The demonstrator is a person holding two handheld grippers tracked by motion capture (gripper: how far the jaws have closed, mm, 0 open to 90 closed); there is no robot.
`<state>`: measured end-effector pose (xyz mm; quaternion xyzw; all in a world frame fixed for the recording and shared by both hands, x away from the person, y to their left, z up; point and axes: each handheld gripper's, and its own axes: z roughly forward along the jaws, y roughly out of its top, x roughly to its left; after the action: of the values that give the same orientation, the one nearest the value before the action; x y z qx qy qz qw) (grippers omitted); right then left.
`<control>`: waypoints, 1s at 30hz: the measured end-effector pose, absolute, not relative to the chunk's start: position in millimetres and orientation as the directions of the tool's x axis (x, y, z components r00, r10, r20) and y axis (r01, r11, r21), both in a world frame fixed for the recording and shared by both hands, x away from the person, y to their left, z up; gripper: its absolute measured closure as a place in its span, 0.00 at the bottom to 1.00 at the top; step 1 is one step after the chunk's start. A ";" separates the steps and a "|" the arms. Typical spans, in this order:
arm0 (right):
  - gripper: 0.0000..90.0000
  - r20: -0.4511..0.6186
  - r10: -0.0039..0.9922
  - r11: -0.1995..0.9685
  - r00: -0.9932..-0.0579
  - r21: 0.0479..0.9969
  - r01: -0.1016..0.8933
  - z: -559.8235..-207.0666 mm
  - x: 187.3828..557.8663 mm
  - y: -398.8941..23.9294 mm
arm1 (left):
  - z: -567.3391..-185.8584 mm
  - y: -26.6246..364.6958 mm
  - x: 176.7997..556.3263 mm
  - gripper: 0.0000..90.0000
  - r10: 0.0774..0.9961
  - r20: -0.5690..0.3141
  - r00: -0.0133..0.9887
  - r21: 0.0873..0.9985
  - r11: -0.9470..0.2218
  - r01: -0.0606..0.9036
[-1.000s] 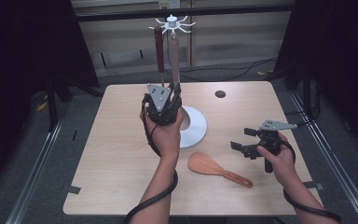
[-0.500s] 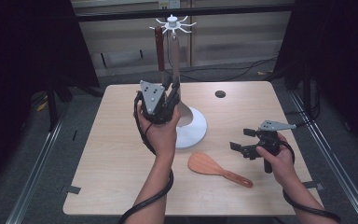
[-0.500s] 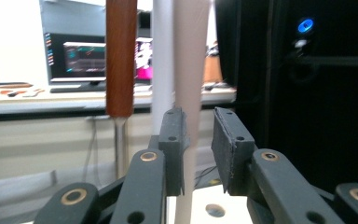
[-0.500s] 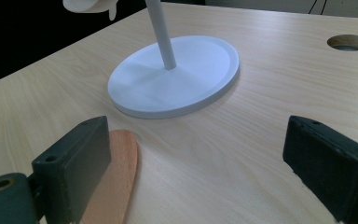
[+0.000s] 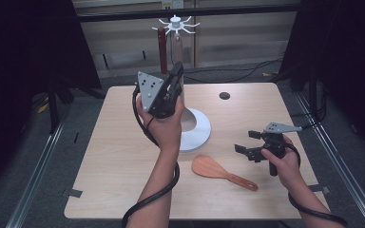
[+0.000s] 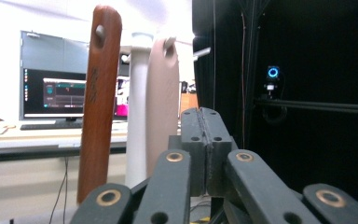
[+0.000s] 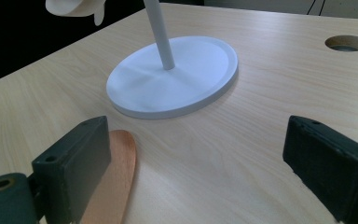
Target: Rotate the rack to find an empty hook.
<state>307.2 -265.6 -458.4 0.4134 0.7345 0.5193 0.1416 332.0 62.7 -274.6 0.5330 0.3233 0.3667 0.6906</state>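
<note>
The left tool (image 5: 173, 78) is raised beside the white rack (image 5: 176, 23), its jaws having just closed on nothing, apparently after leaving a utensil (image 6: 162, 93) to hang there. The right tool (image 5: 247, 142), wide open and empty, waits right of the rack's base, just above the wooden spatula (image 5: 221, 172) on the surface (image 5: 114, 156), likely next.

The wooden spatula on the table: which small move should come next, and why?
Probably the right gripper should lower toward the wooden spatula and close on its handle. Its jaws stand open with nothing between them, the spatula lies flat just in front of it, and the rack already carries two hung utensils, while the left gripper, shut and empty, is raised beside them.
</note>
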 end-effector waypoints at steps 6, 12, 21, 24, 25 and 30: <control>0.08 0.220 0.757 0.115 -0.615 0.882 0.456 -457.9 307.4 -268.3 | -263.5 59.8 336.7 1.00 0.850 -0.067 0.523 0.963 0.191 -0.188; 0.08 0.221 0.756 0.107 -0.616 0.887 0.449 -455.6 307.5 -269.3 | -253.1 56.9 342.1 1.00 0.854 -0.073 0.515 0.956 0.207 -0.207; 0.08 0.226 0.756 0.106 -0.614 0.883 0.456 -456.9 307.9 -270.4 | -238.3 51.2 352.3 1.00 0.847 -0.063 0.527 0.954 0.206 -0.217; 0.08 0.226 0.757 0.105 -0.613 0.884 0.456 -457.2 308.1 -271.5 | -236.2 48.9 356.1 1.00 0.847 -0.062 0.529 0.955 0.203 -0.214; 0.08 0.223 0.758 0.107 -0.613 0.885 0.454 -457.5 308.3 -271.9 | -235.9 48.8 357.7 1.00 0.844 -0.065 0.532 0.957 0.205 -0.208; 0.08 0.227 0.758 0.108 -0.611 0.881 0.461 -459.6 308.0 -272.2 | -238.0 50.7 365.2 1.00 0.846 -0.085 0.526 0.961 0.210 -0.182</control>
<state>308.0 -272.2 -459.6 0.4172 0.7305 0.5216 0.1424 365.2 50.7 -238.0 0.5131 0.3238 0.3633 0.7071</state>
